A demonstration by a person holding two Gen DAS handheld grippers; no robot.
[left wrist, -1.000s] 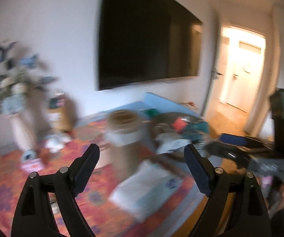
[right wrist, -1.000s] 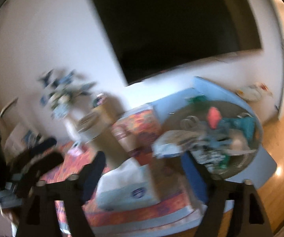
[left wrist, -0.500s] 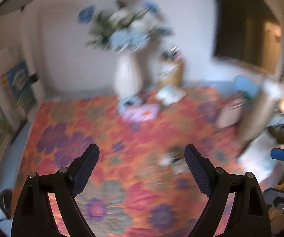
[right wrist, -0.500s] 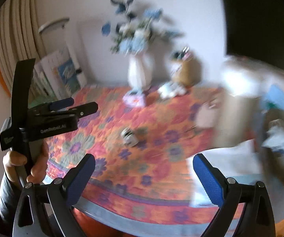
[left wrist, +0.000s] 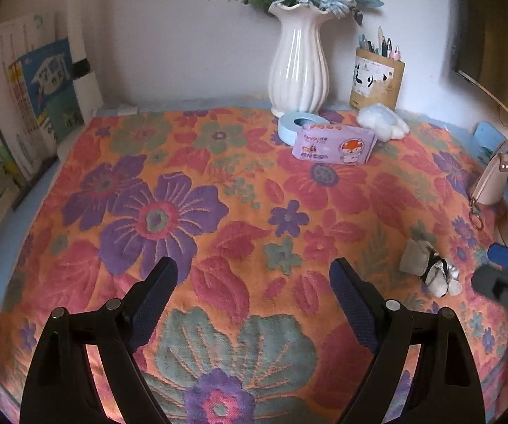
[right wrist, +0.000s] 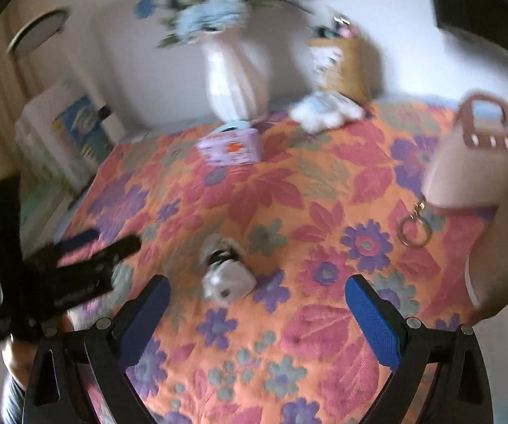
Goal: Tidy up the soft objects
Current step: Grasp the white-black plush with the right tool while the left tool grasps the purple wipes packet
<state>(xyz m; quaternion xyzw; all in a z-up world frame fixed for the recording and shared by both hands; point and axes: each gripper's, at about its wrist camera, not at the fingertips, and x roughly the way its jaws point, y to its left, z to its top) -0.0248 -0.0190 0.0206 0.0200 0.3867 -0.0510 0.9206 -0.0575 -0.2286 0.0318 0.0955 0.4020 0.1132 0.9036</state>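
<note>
Showing an early stage of the sorting: nothing gathered yet, as far as can be judged, with every soft item lying loose on the floral tablecloth [left wrist: 190,212]. Left gripper [left wrist: 254,293] wide open and empty, poised over bare cloth at the near edge. Right gripper [right wrist: 257,307] likewise wide open, its jaws having just been opening, nothing between the pads; small grey-and-white plush toy [right wrist: 225,275] just beyond the tips, slightly left of centre, not touched.

Remaining soft items, judged still to be dealt with: white-and-blue plush [left wrist: 382,123], fluffy and lumpy, far right beside the pen holder [left wrist: 377,77]; purple tissue pack [left wrist: 333,141], a flat pillow of glossy film, in front of the white vase [left wrist: 299,60]; pale pink purse [right wrist: 472,162] with brown strap and metal key ring, upright at the right edge.

Cloth thick, woven, raised in relief, orange with purple and red blooms. Vase ribbed, glazed, fluted at the rim, holding blue artificial flowers. Blue tape roll [left wrist: 301,125] flat, ring-shaped, just beside the vase base, behind the tissue pack. Books [left wrist: 31,95] leaning at far left.
</note>
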